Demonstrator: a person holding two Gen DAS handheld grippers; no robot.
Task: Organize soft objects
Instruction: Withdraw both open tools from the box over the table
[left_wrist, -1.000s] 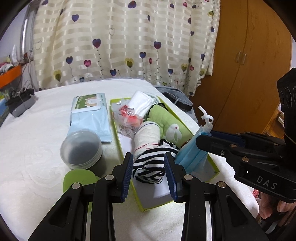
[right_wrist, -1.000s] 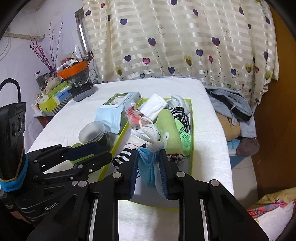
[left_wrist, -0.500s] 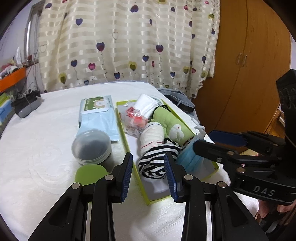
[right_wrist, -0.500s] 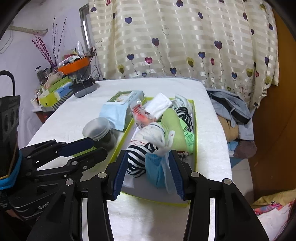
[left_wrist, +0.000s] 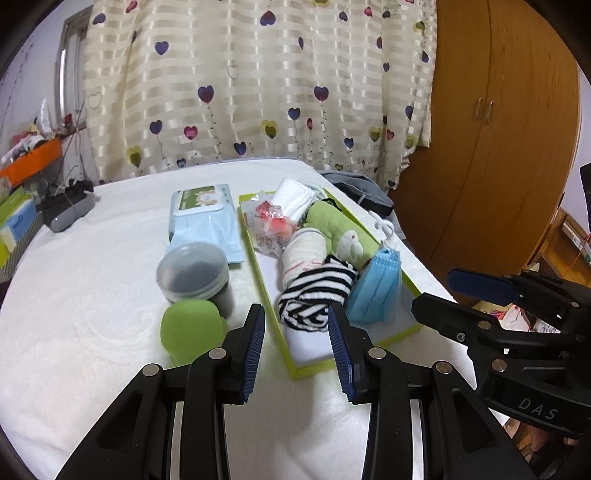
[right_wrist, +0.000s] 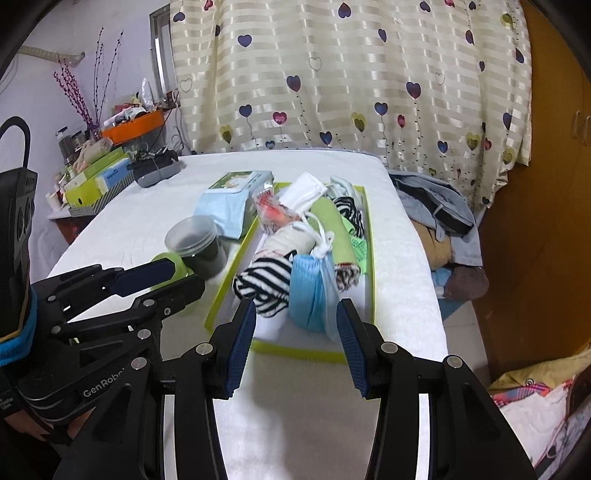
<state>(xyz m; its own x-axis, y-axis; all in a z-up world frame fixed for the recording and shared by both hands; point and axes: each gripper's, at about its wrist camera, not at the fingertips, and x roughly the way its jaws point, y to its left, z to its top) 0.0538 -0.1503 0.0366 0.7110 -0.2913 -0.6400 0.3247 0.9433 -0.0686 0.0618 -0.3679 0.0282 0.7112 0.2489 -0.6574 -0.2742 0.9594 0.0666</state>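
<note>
Now that the blue masks (right_wrist: 310, 291) are let go, they are left standing in the green tray (right_wrist: 370, 236), at its near end, right beside the rolled striped sock (right_wrist: 264, 282). A second ago the masks were squeezed between the pads of the right gripper (right_wrist: 295, 347). Now those jaws are spread apart, nothing is pinched by them, and the gripper is pulled back a little from the tray. The white ear loops (right_wrist: 321, 236) are seen sticking up from the top of the masks.

The left gripper (left_wrist: 297, 349) is held with its jaws apart too, and nothing is gripped by it. It is kept low over the white bed cover (left_wrist: 92, 332), in front of the sock.

More soft things are packed in the tray: a green toy (left_wrist: 332, 229), a white roll (left_wrist: 301, 254) and a white folded cloth (left_wrist: 295, 194). Beside the tray, on the bed, a wipes pack (left_wrist: 203, 218), a clear round tub (left_wrist: 192, 269) and a green lid (left_wrist: 192, 326) are still left out.

So one more soft thing is judged to be put away, and both grippers are free for the next one.
</note>
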